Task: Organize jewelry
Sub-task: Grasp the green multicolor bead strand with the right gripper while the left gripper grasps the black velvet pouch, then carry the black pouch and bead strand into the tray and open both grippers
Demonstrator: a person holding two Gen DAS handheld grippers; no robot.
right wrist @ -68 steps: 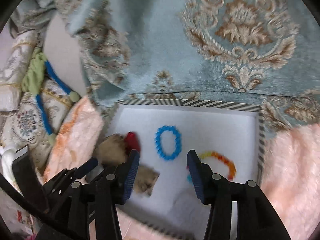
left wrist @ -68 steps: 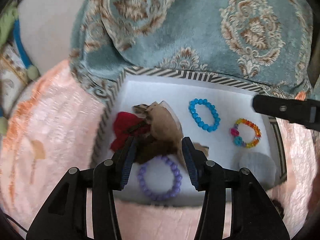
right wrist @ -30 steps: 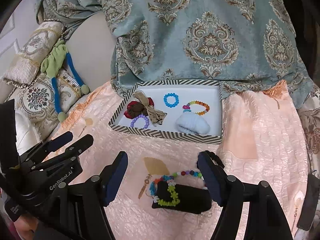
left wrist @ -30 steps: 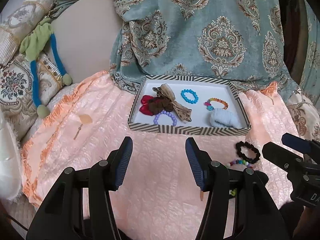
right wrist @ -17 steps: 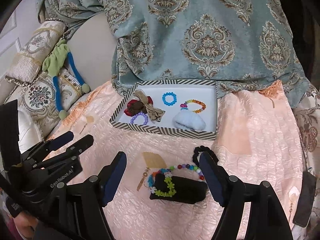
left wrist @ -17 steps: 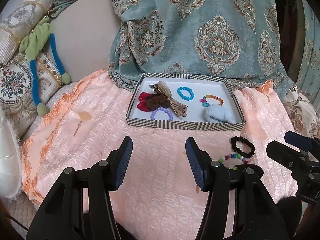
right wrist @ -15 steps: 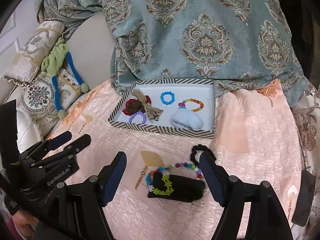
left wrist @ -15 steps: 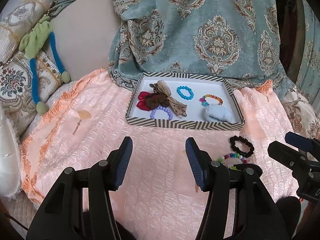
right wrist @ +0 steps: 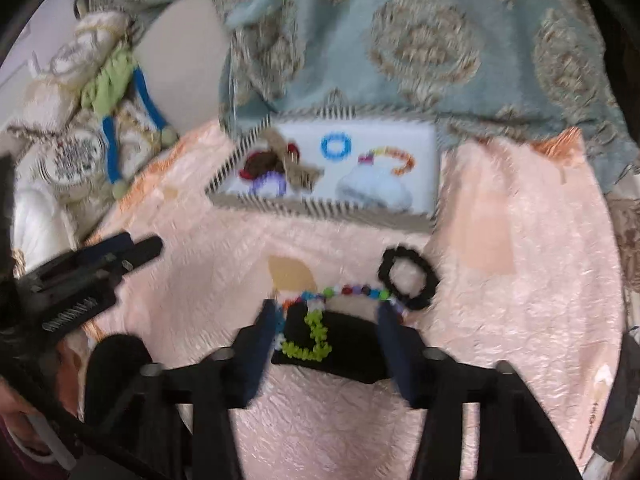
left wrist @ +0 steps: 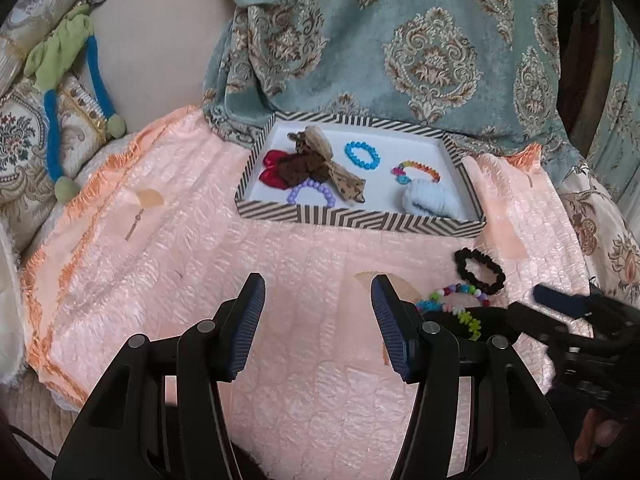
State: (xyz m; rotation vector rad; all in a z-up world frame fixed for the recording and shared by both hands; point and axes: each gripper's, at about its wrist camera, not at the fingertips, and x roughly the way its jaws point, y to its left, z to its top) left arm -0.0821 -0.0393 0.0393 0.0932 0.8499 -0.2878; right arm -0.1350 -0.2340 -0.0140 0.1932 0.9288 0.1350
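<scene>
A striped tray [left wrist: 360, 220] [right wrist: 320, 206] on the peach blanket holds a blue bead bracelet [left wrist: 362, 155], a rainbow bracelet [left wrist: 416, 170], a purple bracelet [left wrist: 311, 192], a light blue scrunchie [left wrist: 428, 202] and red and brown hair ties [left wrist: 296, 166]. In front of it lie a black scrunchie [left wrist: 479, 271] [right wrist: 408, 278], a multicoloured bead bracelet [right wrist: 352, 294] and a black pad [right wrist: 340, 344] with a green bracelet [right wrist: 312, 338]. My left gripper [left wrist: 318, 322] is open and empty above the blanket. My right gripper [right wrist: 328, 334] is open and straddles the black pad; this view is blurred.
A teal patterned drape [left wrist: 400, 40] hangs behind the tray. Embroidered cushions and a green and blue cord [left wrist: 60, 80] lie at the left. A gold earring [left wrist: 138, 216] lies on the blanket left of the tray.
Both grippers drew back from the tray. In the last half second my right gripper dropped forward over the black pad; the left one stayed almost still.
</scene>
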